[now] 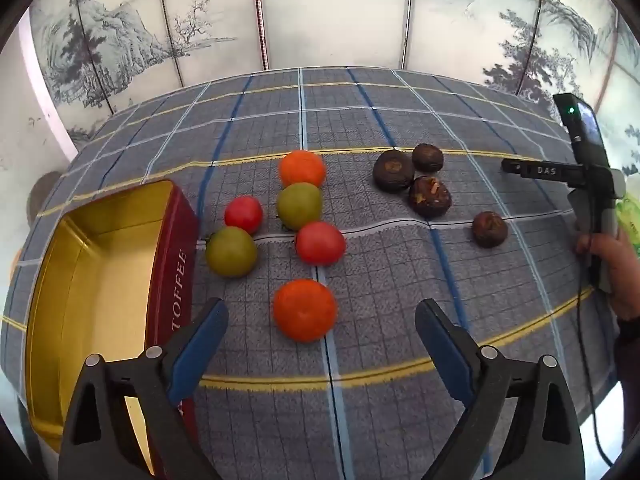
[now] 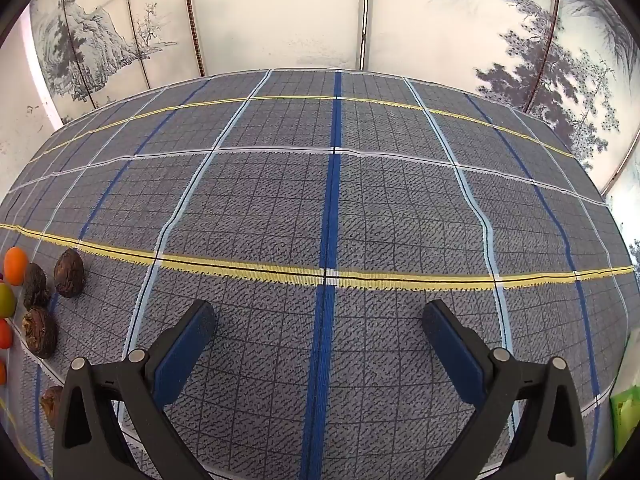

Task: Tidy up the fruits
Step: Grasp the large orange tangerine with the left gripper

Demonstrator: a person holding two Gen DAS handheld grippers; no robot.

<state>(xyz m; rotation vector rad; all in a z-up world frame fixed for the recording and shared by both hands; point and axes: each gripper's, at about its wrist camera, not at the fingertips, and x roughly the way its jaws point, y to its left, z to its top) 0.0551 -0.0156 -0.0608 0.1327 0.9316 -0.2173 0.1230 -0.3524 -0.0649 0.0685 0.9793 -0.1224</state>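
In the left wrist view, several small round fruits lie on the checked tablecloth: a near orange one (image 1: 305,309), two red (image 1: 320,243), two green (image 1: 231,251) and a far orange one (image 1: 302,168). Several dark brown wrinkled fruits (image 1: 429,196) lie to the right. An open red and gold "TOFFEE" tin (image 1: 100,280) stands at the left, empty. My left gripper (image 1: 320,316) is open, with the near orange fruit between and just beyond its fingertips. My right gripper (image 2: 320,316) is open and empty over bare cloth; the brown fruits (image 2: 69,267) show at its left edge.
A painted folding screen (image 1: 320,12) stands behind the table. The other hand-held gripper (image 1: 588,176) shows at the right edge of the left wrist view. A green packet (image 2: 626,412) lies at the table's right edge.
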